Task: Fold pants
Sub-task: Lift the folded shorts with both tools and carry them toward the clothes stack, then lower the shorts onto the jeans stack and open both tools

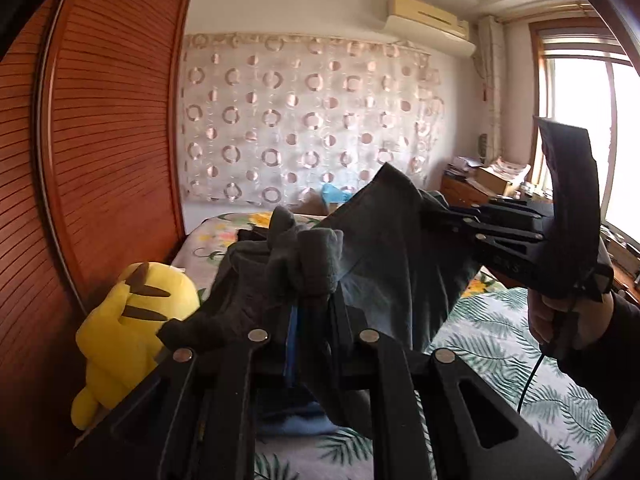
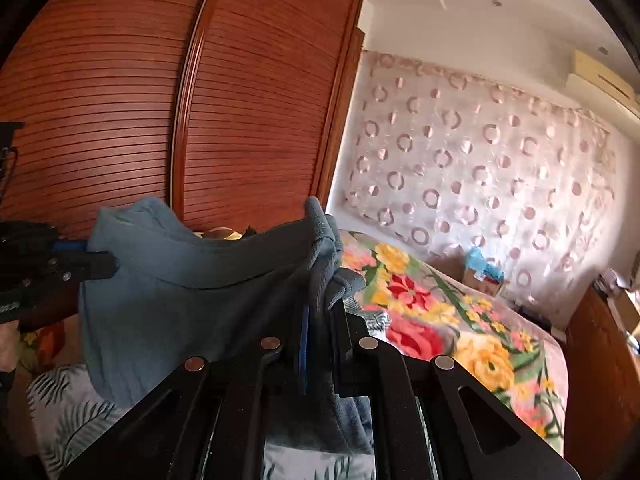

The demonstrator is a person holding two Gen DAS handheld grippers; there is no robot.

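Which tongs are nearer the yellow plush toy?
Left. The left tongs, shut on the pants, hang just right of the yellow plush toy; the right tongs grip farther right.

Ahead of me hangs a sheer white curtain with pink rings (image 1: 304, 120), beside a slatted reddish-brown wooden wardrobe (image 2: 260, 92). Daylight pours through the wood-framed window (image 1: 580, 100). Below lies the floral-quilted bed (image 2: 460, 320).

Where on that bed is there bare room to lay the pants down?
Free: the leaf-print sheet below the held pants, and the floral blanket toward the curtain wall. Crowded: the wardrobe side, where the yellow plush toy sits, and the far corner with boxes.
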